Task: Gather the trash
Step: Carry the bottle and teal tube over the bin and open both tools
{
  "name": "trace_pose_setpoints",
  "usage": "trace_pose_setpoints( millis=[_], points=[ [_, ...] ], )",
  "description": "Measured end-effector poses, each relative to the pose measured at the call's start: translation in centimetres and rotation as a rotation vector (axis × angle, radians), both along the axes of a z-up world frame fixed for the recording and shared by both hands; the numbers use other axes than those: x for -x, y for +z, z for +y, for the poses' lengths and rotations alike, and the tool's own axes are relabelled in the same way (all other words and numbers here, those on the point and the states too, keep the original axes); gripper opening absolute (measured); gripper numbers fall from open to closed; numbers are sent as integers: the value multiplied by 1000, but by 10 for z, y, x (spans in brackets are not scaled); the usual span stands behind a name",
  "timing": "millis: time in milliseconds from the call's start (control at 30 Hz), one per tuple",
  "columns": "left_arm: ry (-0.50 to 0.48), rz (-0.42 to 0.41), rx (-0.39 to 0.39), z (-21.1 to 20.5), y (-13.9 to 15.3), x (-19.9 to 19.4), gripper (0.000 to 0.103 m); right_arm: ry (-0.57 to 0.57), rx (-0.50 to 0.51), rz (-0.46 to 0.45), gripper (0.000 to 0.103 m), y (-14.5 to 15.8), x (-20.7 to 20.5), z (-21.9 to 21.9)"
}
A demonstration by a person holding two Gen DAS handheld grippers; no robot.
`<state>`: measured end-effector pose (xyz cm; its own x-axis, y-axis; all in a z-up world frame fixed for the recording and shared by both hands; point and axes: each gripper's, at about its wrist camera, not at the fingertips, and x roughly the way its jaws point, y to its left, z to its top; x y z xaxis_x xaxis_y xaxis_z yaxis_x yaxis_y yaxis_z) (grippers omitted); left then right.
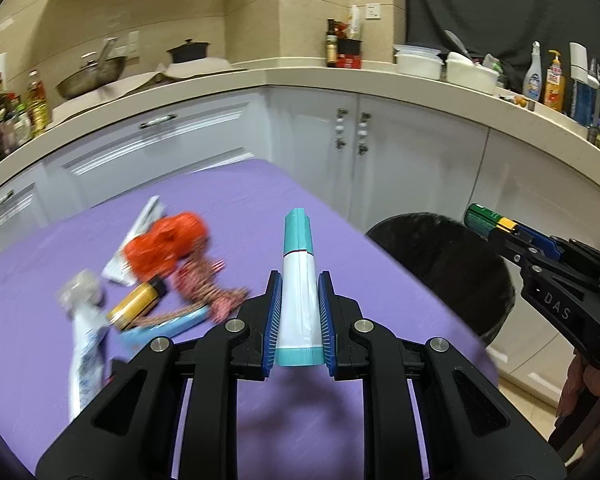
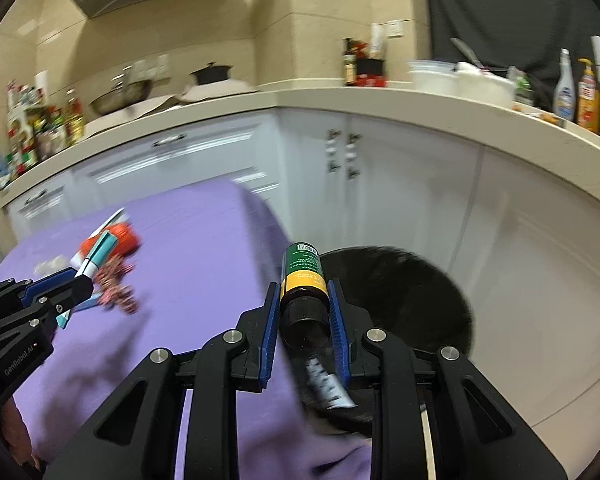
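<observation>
Now the left gripper (image 1: pixel 299 312) grips a white-and-teal tube (image 1: pixel 298 280), the right gripper (image 2: pixel 304 314) grips a green-and-yellow little bottle (image 2: pixel 303 276); neither is in the black round bin (image 2: pixel 420 292) at right yet, and more trash waits at far left.

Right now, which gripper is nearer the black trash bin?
Right. The right gripper, shut on a green-labelled bottle, is at the trash bin. The left gripper, holding a teal tube, is over the purple table.

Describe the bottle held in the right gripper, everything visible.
The small dark bottle has a green label with a barcode, a yellow band and a ribbed black cap. It looks like brown glass or plastic. The right gripper clamps it near the cap, base pointing away, at the near edge of the black-lined trash bin.
</observation>
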<state>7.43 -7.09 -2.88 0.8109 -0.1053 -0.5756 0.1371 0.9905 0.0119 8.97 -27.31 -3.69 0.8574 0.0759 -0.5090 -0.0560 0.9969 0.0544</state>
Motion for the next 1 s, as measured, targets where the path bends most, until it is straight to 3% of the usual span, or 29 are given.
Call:
trace_pose_setpoints(
  millis=[233,533,600,667,700,1000],
  points=[
    [-55,9,-10,-51,2,-41,18,-76,-1,-3,25,-3,-18,-38],
    [-89,54,-40,-105,-14,-95,20,-126,-20,45,25,-29,-55,-69],
    [-87,57,-53,-114,-20,-103,23,-134,-25,57,26,-35,-63,-74],
    [-84,69,-67,-121,-27,-111,45,-155,-26,65,34,-42,-68,-78],
    [-82,72,-66,-122,-29,-113,50,-160,-26,69,39,-44,-71,-79],
    [-74,82,-60,-113,-29,-112,56,-162,-24,69,42,-41,-64,-76]
  ],
)
